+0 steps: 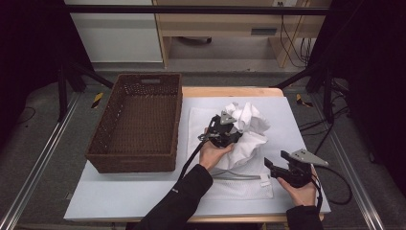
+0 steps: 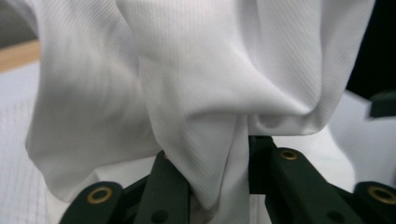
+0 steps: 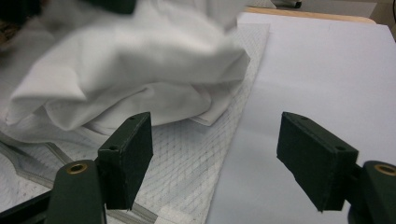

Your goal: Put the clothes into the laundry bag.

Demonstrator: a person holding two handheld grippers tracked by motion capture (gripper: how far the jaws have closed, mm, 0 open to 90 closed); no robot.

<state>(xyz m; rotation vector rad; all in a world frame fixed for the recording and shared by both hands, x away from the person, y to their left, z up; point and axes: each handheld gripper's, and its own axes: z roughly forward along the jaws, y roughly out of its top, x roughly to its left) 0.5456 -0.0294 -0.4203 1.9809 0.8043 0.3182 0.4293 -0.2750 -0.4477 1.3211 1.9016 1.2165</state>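
Two claws work over a pale worktop [image 1: 119, 191]. The left claw [image 1: 233, 130] is clamped on a fold of white cloth [image 1: 249, 124]; in the left gripper view the fabric [image 2: 201, 93] runs down between the two black jaws, pinched there, and billows up and outward above them. The person's left hand [image 1: 213, 153] grips that claw from below, a dark sleeve [image 1: 179, 203] trailing back toward the near edge of the worktop.

Beneath and around the left claw, the bunched cloth rests on a white mesh bag [image 1: 239, 184] that lies flat on the worktop, with the cloth piled over its far half and the near part of the mesh lying bare.

The right claw [image 1: 269, 165] hovers to the right of the left one and nearer the person, with its jaws apart and nothing between them. In the right gripper view its pads [image 3: 130, 154] straddle the edge of the mesh bag [image 3: 187, 163], the cloth heap [image 3: 126, 79] lying just beyond the left pad and bare worktop [image 3: 327, 70] stretching beyond the right pad. The right hand [image 1: 301, 191] holds this claw at the near right part of the worktop, its cable looping off to the side.

Well to the left of both claws stands a brown woven basket [image 1: 103, 143], set on the far left part of the worktop.
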